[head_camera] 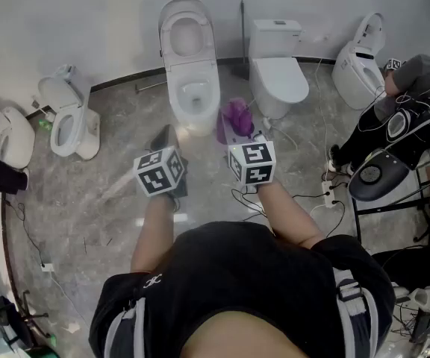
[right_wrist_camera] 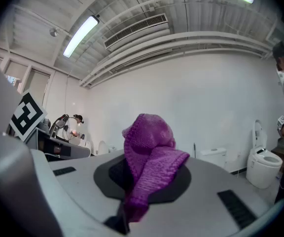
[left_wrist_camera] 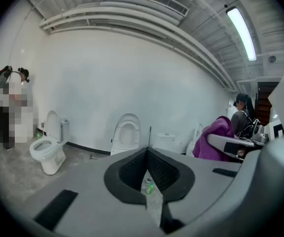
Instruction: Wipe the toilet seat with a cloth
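Wiping not yet begun, by the look of it. Right gripper [right_wrist_camera: 130, 184] is clamped on the purple cloth [head_camera: 237, 116], held in air just right of the centre toilet [head_camera: 172, 73], short of its bowl. Nothing touches the toilet seat [head_camera: 210, 88]. Left gripper [left_wrist_camera: 147, 157], jaws together and empty, hangs near that toilet's front. Remaining: reach the seat and wipe the full ring.

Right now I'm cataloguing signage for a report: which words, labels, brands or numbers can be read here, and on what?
No readable words or numbers.
On the left marker cube and right marker cube: square patterns, no text.
White emblem on the person's black clothing: too small to read.
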`<state>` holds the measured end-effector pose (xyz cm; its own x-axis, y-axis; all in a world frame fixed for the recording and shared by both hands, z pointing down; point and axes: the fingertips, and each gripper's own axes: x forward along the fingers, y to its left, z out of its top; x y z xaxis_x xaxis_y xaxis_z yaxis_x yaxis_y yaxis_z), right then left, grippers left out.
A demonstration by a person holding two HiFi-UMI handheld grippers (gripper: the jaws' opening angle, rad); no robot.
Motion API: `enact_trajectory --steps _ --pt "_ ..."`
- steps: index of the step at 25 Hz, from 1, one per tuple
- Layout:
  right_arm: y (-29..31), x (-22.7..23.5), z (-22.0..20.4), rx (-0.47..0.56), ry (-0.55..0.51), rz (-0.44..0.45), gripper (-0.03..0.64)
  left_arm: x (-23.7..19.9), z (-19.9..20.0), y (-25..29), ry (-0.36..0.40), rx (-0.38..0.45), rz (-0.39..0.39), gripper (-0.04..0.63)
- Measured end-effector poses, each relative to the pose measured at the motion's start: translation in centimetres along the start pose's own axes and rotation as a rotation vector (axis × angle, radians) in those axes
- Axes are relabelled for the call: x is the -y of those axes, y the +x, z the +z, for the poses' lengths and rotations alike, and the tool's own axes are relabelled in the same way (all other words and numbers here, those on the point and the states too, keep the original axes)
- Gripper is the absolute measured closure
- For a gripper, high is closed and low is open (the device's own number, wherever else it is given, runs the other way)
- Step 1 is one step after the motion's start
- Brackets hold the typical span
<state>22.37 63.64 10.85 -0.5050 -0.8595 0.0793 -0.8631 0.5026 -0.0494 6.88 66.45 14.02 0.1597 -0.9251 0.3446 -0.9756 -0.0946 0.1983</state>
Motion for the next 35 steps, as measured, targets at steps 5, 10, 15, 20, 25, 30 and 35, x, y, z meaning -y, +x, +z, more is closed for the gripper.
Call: enact_trajectory --steps 5,10,15,20,25,30,35 --pt "0.3 -1.2 -0.1 -0.003 -0.01 -0.003 0.568 -0.7 -0.1 -0.3 0.021 -0.015 -0.014 0.586" --pt "0.6 -2.1 0.0 0.007 -0.008 -0.011 0.568 -1.7 -0.1 -0.5 0.048 -0.021 -0.011 0.586" --pt "1.5 -3.1 0.1 0.015 -0.014 -0.02 0.568 -2.8 0.0 -0.3 0.057 -0.025 -0.019 0.586" --pt "2.6 -4.3 -0.2 0.002 -0.023 -0.039 0.568 -4.8 -0.2 -0.1 0.056 -0.035 -0.027 0.586" --pt "4.6 -6.7 -0.5 -0.007 -0.037 -0.051 0.568 -8.0 0.1 0.0 0.051 -0.038 -0.036 0.586" --pt "6.6 -9.8 -1.2 -0.026 -0.048 -0.076 0.568 -11.9 0.2 -0.1 0.048 -0.045 -0.059 0.586" --pt "7.6 -11.3 -2.7 -0.069 -0.044 -0.095 0.568 -14.5 -0.6 0.5 0.031 -0.074 -0.07 0.586"
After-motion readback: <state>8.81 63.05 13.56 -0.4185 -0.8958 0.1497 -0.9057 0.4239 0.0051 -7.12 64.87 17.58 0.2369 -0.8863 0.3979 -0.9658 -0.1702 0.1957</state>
